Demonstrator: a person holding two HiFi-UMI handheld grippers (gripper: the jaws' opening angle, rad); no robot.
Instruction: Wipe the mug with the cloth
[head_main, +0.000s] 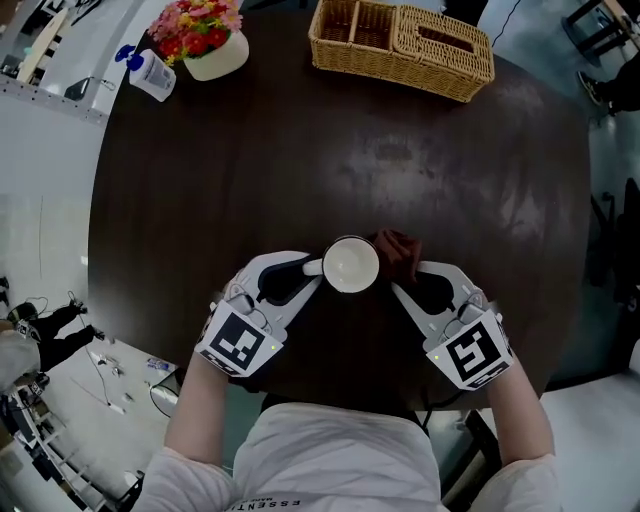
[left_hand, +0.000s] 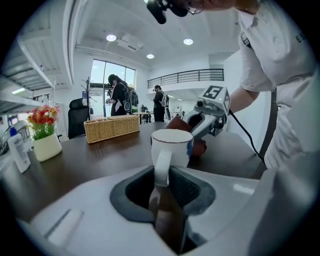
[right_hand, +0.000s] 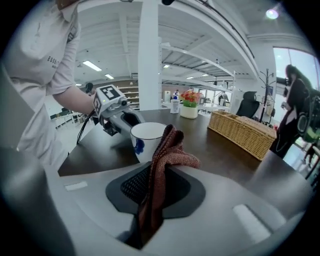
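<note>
The mug (head_main: 351, 264) stands upright on the dark round table (head_main: 250, 170), close to the person's edge and directly between the two tools. It is white, its interior shows nothing inside from the head view, and a small blue mark is visible on its outer wall. The left tool (head_main: 314, 272) lies to the mug's left with its jaws pressed in on the mug's handle (left_hand: 162, 167); the left gripper view shows the handle seated between the ribbed pads, with the mug body just beyond the jaw tips. The right tool (head_main: 403, 283) lies to the mug's right, angled in toward it, and its jaws pinch the cloth (right_hand: 161, 159), a dark reddish-brown knit. The cloth runs down between the pads and bunches above the jaw tips. In the head view the bunched end sits at the mug's right far side, and it appears to touch the wall just below the rim. Well apart from the mug, at the table's far edge, stand a wicker basket (head_main: 400, 45), a white flower pot (head_main: 215, 58) and a small bottle (head_main: 152, 72).
</note>
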